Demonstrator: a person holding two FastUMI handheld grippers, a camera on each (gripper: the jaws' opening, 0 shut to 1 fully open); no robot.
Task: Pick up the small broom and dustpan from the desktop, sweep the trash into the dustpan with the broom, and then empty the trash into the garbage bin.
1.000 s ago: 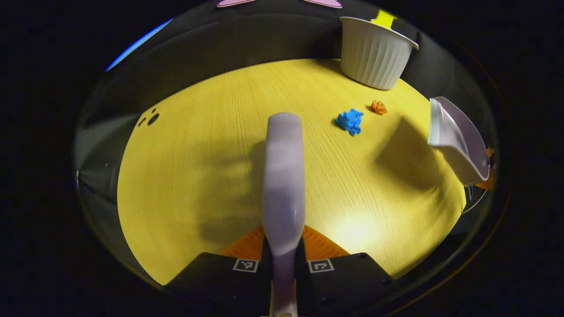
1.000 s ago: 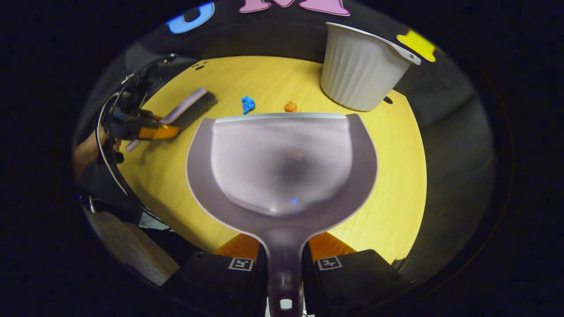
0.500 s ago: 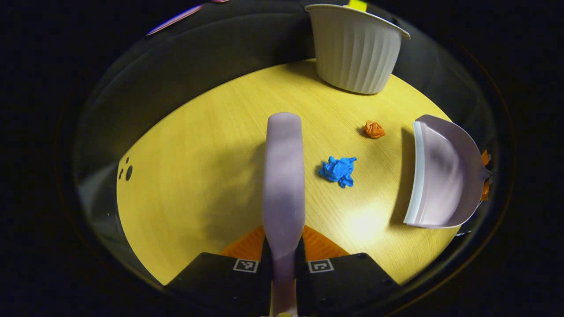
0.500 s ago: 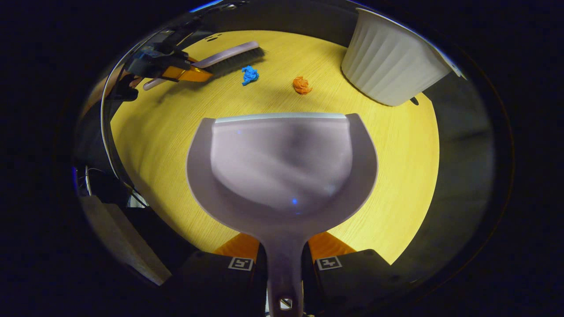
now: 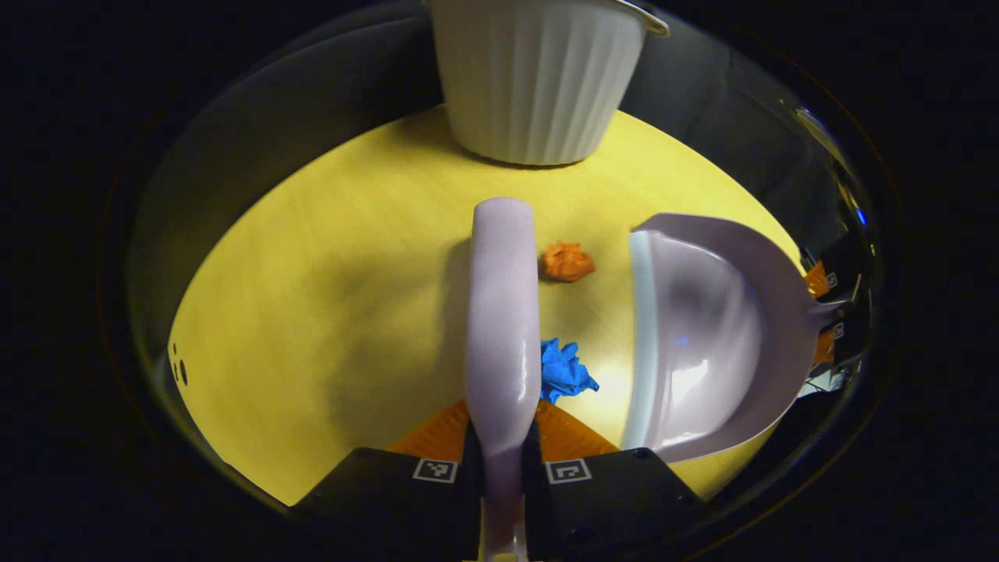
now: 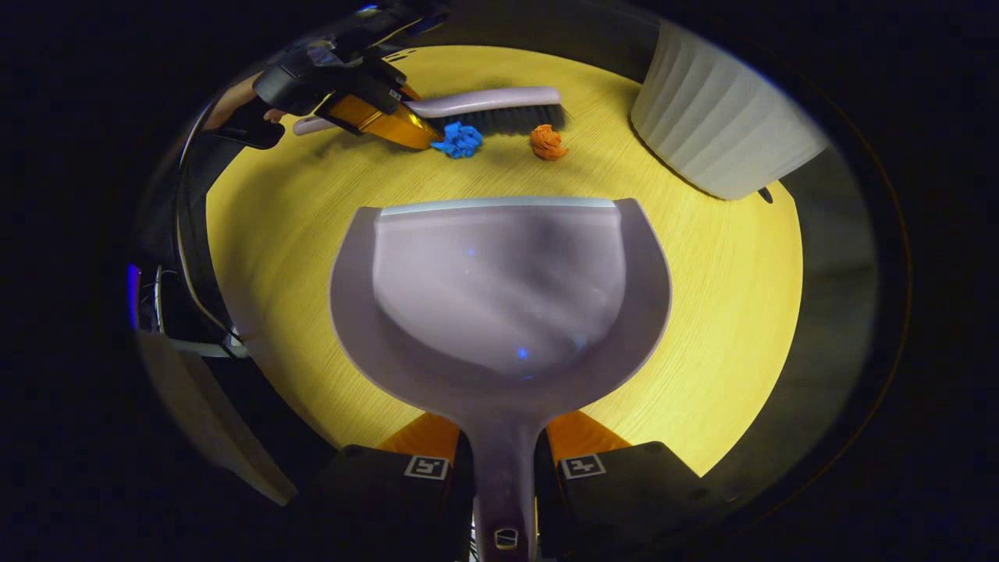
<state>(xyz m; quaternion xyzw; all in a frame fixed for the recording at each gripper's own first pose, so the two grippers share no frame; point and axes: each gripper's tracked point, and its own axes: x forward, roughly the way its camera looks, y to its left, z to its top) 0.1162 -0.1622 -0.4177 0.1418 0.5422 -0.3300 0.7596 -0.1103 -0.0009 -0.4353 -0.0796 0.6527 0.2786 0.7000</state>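
Broom [image 5: 502,312] hides part of the blue scrap [image 5: 563,373]; the bin's [image 5: 538,74] top is apparently cropped

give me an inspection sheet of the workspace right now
Surface: yellow wood-grain desktop, round in both views.
Job's things: broom beside blue paper wad and orange paper wad; dustpan open edge faces both wads, pan holds no trash; white ribbed garbage bin upright at the far edge.
Clutter: nothing seen beyond the two wads.
Grippers: left gripper shut on the broom's handle; right gripper shut on the dustpan's handle.
Cables: dark cable loops off the desktop's edge.
Surroundings: black cloth wall.
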